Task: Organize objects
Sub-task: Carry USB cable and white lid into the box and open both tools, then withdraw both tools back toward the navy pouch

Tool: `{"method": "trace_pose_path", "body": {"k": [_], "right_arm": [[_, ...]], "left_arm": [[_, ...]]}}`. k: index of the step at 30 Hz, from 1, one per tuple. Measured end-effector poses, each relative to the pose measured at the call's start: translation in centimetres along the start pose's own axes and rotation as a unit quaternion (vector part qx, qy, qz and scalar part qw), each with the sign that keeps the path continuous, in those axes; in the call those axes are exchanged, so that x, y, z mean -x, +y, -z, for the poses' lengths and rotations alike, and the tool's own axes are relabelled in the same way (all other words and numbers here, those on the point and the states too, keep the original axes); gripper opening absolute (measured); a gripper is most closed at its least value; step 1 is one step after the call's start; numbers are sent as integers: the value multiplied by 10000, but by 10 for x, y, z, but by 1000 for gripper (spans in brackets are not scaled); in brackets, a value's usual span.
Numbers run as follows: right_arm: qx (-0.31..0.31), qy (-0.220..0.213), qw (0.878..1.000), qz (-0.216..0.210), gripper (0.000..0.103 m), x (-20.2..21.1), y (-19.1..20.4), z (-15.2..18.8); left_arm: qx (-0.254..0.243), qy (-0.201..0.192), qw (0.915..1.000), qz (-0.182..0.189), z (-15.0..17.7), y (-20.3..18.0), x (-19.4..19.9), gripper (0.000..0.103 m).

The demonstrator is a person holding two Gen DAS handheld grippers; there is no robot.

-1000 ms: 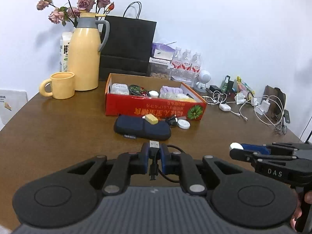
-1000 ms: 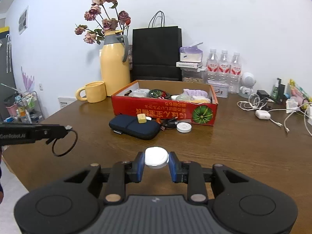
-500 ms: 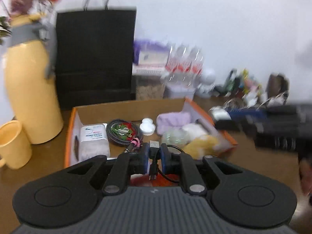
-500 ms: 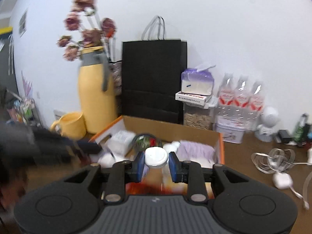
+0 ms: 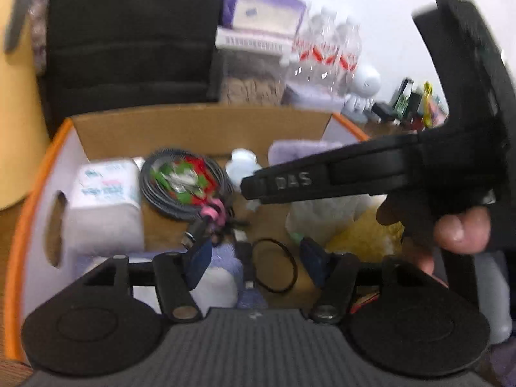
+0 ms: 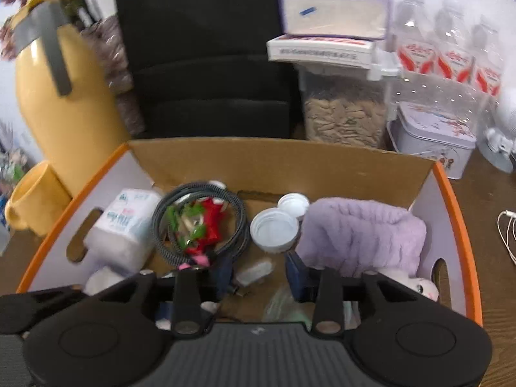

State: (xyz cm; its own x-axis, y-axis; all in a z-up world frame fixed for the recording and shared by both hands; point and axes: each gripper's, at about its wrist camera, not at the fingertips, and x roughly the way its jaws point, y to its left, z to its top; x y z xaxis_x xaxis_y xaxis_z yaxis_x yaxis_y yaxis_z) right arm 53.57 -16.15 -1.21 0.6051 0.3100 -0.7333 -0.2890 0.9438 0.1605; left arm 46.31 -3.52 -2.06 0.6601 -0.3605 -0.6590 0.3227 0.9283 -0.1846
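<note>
**Grippers over the open box, both jaws spread**

Left gripper (image 5: 258, 259): its jaws have just been opening and now stand wide apart. A thin black ring (image 5: 274, 266) lies in the gap between the fingers on the floor of the cardboard box (image 5: 200, 129), clear of both pads. Only the left wrist view shows this ring, and only it shows the right gripper (image 5: 254, 190) from outside, reaching in from the right above the box with a person's hand (image 5: 451, 229) on its handle.

Right gripper (image 6: 258, 272): its jaws have also just been opening, with nothing pinched. The white lid (image 6: 274, 229) sits just ahead of the fingertips, open side up, beside a smaller white cap (image 6: 293, 205). This view is sharper; the left one is blurred, so the lid there is hard to place.

Ahead left of both tools: coiled cable (image 6: 201, 222) and tissue pack (image 6: 124, 225). Ahead right: lilac cloth (image 6: 361, 235).
</note>
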Motion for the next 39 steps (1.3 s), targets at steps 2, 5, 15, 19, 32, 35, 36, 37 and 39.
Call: {"method": "trace_pose_path", "body": {"k": [2, 5, 15, 19, 32, 35, 36, 37, 39], "right_arm": [[-43, -133, 9999, -26, 42, 10, -1, -2], [-52, -369, 9993, 40, 52, 34, 2, -5], [71, -1008, 9947, -177, 57, 158, 28, 91], [131, -1191, 9928, -86, 65, 205, 39, 159], [154, -1186, 9928, 100, 69, 309, 73, 296], [142, -1223, 9923, 163, 76, 314, 71, 299], [115, -1201, 9925, 209, 76, 312, 70, 299], [111, -1187, 9926, 242, 76, 310, 69, 300], [90, -1168, 9928, 243, 76, 305, 66, 298]], "left_arm": [[204, -126, 9997, 55, -6, 10, 17, 68], [434, -398, 9981, -158, -8, 18, 47, 76], [330, -1054, 9898, -898, 91, -12, 172, 89], [483, -1146, 9884, -876, 143, -30, 223, 96], [79, -1216, 9898, -732, 220, -100, 298, 99], [117, -1247, 9891, -775, 220, -101, 299, 99], [134, -1220, 9893, -784, 220, -101, 298, 99], [149, -1177, 9897, -796, 220, -100, 295, 99], [183, -1108, 9902, -827, 218, -96, 288, 99]]}}
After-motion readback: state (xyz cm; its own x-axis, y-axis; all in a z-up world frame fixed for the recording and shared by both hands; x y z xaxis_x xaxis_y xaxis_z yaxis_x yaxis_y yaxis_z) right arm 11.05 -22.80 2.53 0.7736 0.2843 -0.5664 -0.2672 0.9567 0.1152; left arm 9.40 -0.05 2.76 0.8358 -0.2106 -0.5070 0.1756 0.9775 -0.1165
